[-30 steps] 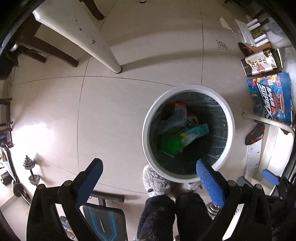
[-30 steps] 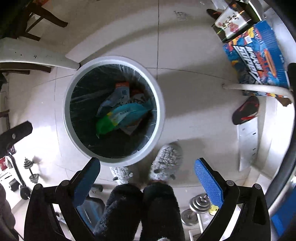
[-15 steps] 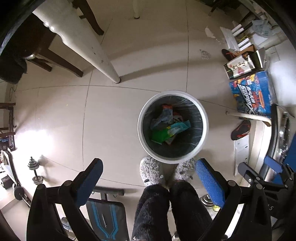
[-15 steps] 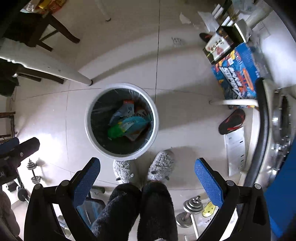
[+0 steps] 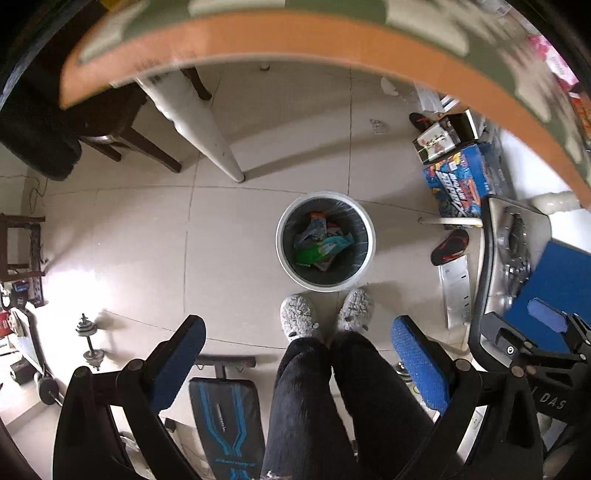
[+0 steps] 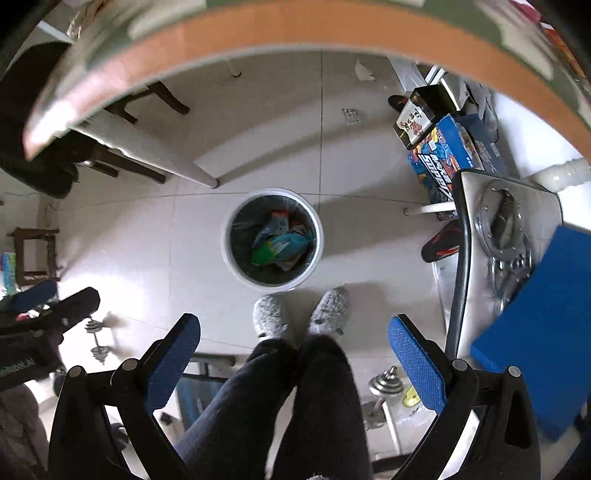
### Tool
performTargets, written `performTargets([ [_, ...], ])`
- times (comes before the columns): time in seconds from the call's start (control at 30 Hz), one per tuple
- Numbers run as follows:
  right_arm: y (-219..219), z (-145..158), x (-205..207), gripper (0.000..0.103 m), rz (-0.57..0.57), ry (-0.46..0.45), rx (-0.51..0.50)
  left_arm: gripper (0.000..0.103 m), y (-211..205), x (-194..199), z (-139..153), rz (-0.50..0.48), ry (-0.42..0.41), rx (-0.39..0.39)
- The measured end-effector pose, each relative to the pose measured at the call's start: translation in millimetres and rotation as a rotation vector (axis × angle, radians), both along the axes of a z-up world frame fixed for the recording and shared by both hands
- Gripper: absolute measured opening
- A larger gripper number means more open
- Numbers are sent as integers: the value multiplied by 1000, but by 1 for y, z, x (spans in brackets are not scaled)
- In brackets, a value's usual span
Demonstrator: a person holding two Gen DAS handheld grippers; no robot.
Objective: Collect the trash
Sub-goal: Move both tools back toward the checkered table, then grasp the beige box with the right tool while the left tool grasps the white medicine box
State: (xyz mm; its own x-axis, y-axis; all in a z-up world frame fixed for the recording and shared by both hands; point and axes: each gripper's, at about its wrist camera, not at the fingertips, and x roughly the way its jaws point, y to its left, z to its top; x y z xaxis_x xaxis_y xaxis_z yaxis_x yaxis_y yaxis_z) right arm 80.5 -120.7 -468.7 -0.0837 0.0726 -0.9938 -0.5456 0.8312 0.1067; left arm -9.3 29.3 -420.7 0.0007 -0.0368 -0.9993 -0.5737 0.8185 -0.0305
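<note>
A white round trash bin [image 5: 364,264] [image 6: 231,264] with a dark liner stands on the tiled floor far below both cameras. Several colourful wrappers [image 5: 319,245] [image 6: 282,245] lie inside it. My left gripper [image 5: 295,362] is open, its blue pads wide apart with nothing between them. My right gripper [image 6: 293,360] is open and empty too. Both point straight down over the person's legs [image 5: 314,398] and grey slippers [image 5: 297,319]. A blurred orange table edge [image 5: 295,33] [image 6: 295,33] arcs across the top of both views.
A white table leg [image 5: 199,125] and a dark chair [image 5: 122,140] stand at left. Printed boxes [image 5: 458,181], a red-and-black sandal [image 5: 448,245] and a metal-topped appliance [image 6: 506,236] crowd the right. Dumbbells [image 5: 88,343] and a blue-striped bench [image 5: 221,417] sit near my feet.
Both grippers have risen well above the bin, which now looks much smaller. The orange table edge has come into the top of both views. The jaws stayed open.
</note>
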Motion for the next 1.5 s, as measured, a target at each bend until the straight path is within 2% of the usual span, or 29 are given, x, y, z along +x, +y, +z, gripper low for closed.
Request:
performTargets([
  [0.17,3,61,-1,103,-41,6,66,103,5,7,57,-13,-68,77],
  [0.33,17,114,30,103,-95,-38,146,103,22,35,100,12,-133,144],
  [0.5,32,159,106,103,-154,-105,185,103,42,101,133,-36,-192,260],
  [0.6,44,169,169,103,-138,-123,140,103,56,155,139,-85,-200,319],
  [0.73,60,168,260,103,-106,-140,93,103,75,235,141,-190,-204,369],
  [0.8,68,167,311,103,-105,-145,79,103,86,287,135,-262,-183,413],
  [0.9,86,163,397,103,-104,-156,52,103,105,355,124,-343,-135,436],
  [1.03,110,155,490,103,-108,-153,35,103,127,425,108,-428,-77,456],
  [1.2,152,130,567,103,-68,-118,3,103,148,488,80,-517,-35,338],
  [1.37,188,93,600,103,-23,-82,-51,103,151,512,49,-689,52,198],
  [1.43,195,80,607,101,-19,-58,-64,103,148,515,39,-752,92,170],
  [1.47,197,75,608,93,-21,-48,-59,103,144,515,33,-794,112,158],
  [1.5,197,73,610,79,-28,-47,-54,103,141,515,28,-834,135,155],
])
